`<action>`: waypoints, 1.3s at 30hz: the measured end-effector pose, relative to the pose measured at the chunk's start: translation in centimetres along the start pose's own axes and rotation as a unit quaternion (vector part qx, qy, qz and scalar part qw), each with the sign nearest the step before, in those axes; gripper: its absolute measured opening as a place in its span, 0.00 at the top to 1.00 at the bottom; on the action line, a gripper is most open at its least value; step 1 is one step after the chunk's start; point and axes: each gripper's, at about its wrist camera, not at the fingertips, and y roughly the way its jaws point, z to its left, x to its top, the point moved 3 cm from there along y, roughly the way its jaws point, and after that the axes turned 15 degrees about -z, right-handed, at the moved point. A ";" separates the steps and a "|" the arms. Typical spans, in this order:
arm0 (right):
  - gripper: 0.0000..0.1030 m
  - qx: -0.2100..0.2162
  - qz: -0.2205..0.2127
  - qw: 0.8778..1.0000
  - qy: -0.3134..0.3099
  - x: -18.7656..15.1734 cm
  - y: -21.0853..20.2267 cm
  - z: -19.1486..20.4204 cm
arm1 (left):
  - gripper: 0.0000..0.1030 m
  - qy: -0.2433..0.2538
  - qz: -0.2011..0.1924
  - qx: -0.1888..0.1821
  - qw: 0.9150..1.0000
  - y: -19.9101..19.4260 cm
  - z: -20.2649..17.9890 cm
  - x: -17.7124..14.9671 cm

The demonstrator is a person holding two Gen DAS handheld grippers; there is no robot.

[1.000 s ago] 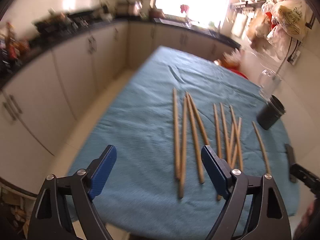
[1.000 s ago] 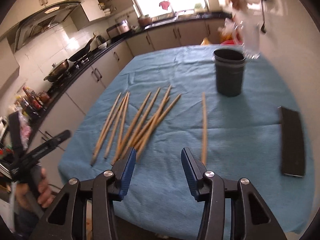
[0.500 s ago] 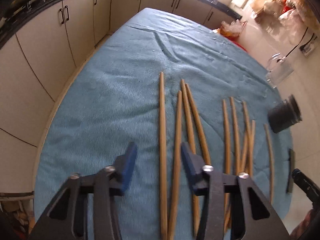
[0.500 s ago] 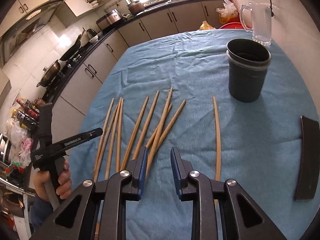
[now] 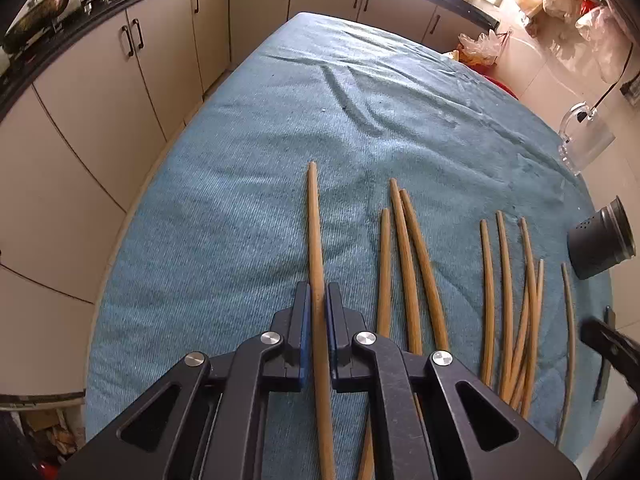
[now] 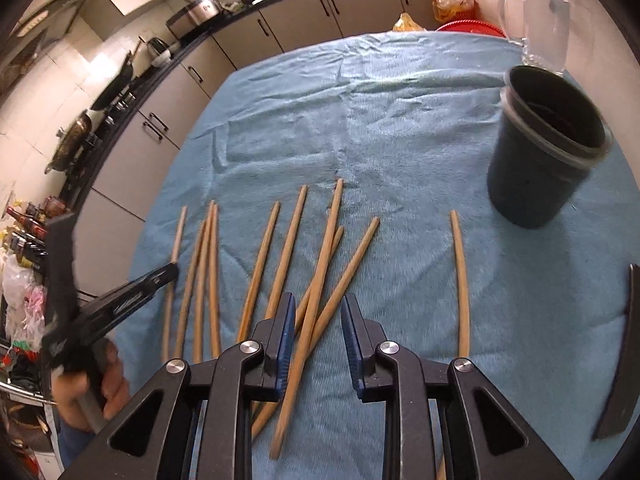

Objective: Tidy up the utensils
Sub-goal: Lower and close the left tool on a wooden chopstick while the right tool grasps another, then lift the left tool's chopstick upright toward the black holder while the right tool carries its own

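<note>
Eleven or so wooden chopsticks lie loose on the blue-cloth tabletop, and the whole job turns on getting them into the dark cup that stands upright at the far right, beside a clear glass mug. A flat dark object lies near the right edge of the cloth; what it is cannot be told.

The sticks fall into loose groups: a lone one at far left, a trio beside it, a tangled fan of five further right, and a single curved stick nearest the cup.

The left tongs have their blue pads drawn in tight on either side of the leftmost chopstick, gripping it or all but gripping it, with the stick still lying along the cloth. The grip sits partway along the shaft, so I judge a slow, level lift is wise, lest the long front end droop and swing.

The right tongs stand partly open, astride a crossed pair in the fan. Closing here would likely catch two overlapping sticks at odd angles; better to centre on one, or accept both only if they lie parallel between the pads.

For the drop, I would tip each stick end-down over the cup's mouth.
</note>
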 end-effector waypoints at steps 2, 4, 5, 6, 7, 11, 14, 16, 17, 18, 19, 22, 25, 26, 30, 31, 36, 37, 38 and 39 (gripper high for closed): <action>0.75 -0.010 0.006 1.000 -0.004 0.5 1.2 0.2 | 0.93 0.000 -0.001 -0.005 1.000 -0.2 0.2 -0.1; 0.75 -0.018 0.013 1.000 -0.013 1.0 2.5 0.5 | 0.93 0.001 -0.002 -0.008 1.000 -0.2 0.3 -0.2; 0.75 -0.023 0.018 0.999 -0.014 1.2 3.2 0.6 | 0.93 0.001 -0.003 -0.009 1.000 -0.2 0.2 -0.2; 0.75 -0.028 0.021 0.999 -0.013 1.4 3.8 0.6 | 0.93 0.001 -0.003 -0.010 1.000 -0.2 0.2 -0.2; 0.75 -0.032 0.023 0.999 -0.014 1.6 4.3 0.7 | 0.93 0.003 -0.003 -0.009 1.000 -0.2 0.2 -0.2; 0.76 -0.045 0.032 0.998 -0.021 1.7 5.7 0.9 | 0.93 0.013 -0.003 -0.006 1.000 -0.2 -0.1 -0.3; 0.81 -0.061 0.041 0.997 -0.028 1.6 6.7 0.9 | 0.93 0.010 0.003 -0.006 1.000 -0.1 0.0 -0.1; 0.84 -0.060 0.043 0.997 -0.021 1.6 7.0 0.7 | 0.93 0.009 0.006 -0.006 1.000 0.2 -0.1 0.2; 0.84 -0.055 0.047 0.997 -0.021 1.5 7.2 0.7 | 0.93 0.009 0.007 -0.004 1.000 0.4 -0.2 0.5; 0.84 -0.055 0.046 0.997 -0.022 1.6 7.2 0.7 | 0.93 0.010 0.007 -0.002 1.000 0.6 -0.3 0.7; 0.84 -0.054 0.046 0.997 -0.020 1.7 7.3 0.6 | 0.93 0.012 0.007 -0.001 1.000 0.8 -0.4 0.9; 0.90 -0.048 0.047 0.998 -0.014 2.0 7.5 0.4 | 0.93 0.010 0.008 0.001 1.000 1.3 -0.7 1.4; 0.92 -0.032 0.046 0.998 -0.002 2.0 7.1 0.0 | 0.93 -0.003 0.005 -0.018 1.000 1.2 -0.5 1.3; 0.92 -0.026 0.043 0.999 -0.002 2.0 6.9 0.0 | 0.93 -0.004 0.004 -0.020 1.000 1.1 -0.4 1.2; 0.93 -0.006 0.020 1.000 0.004 2.4 4.9 0.2 | 0.93 -0.013 -0.025 -0.044 0.999 -1.3 -0.1 1.0; 0.93 -0.002 0.011 1.000 0.002 2.4 4.2 0.3 | 0.93 -0.013 -0.035 -0.045 0.998 -2.0 -0.1 1.2; 0.93 0.024 -0.071 0.997 -0.021 2.2 -1.5 1.5 | 0.93 -0.014 -0.107 -0.059 0.992 -7.5 -0.1 1.7; 0.93 0.028 -0.088 0.995 -0.025 2.2 -2.6 1.6 | 0.93 -0.012 -0.123 -0.062 0.990 -8.7 -0.2 1.6; 0.93 0.034 -0.109 0.993 -0.032 1.9 -4.0 1.8 | 0.93 -0.012 -0.143 -0.062 0.988 -10.2 -0.4 1.4; 0.92 0.037 -0.125 0.991 -0.037 1.9 -4.9 1.9 | 0.93 -0.011 -0.155 -0.060 0.986 -11.1 -0.6 1.2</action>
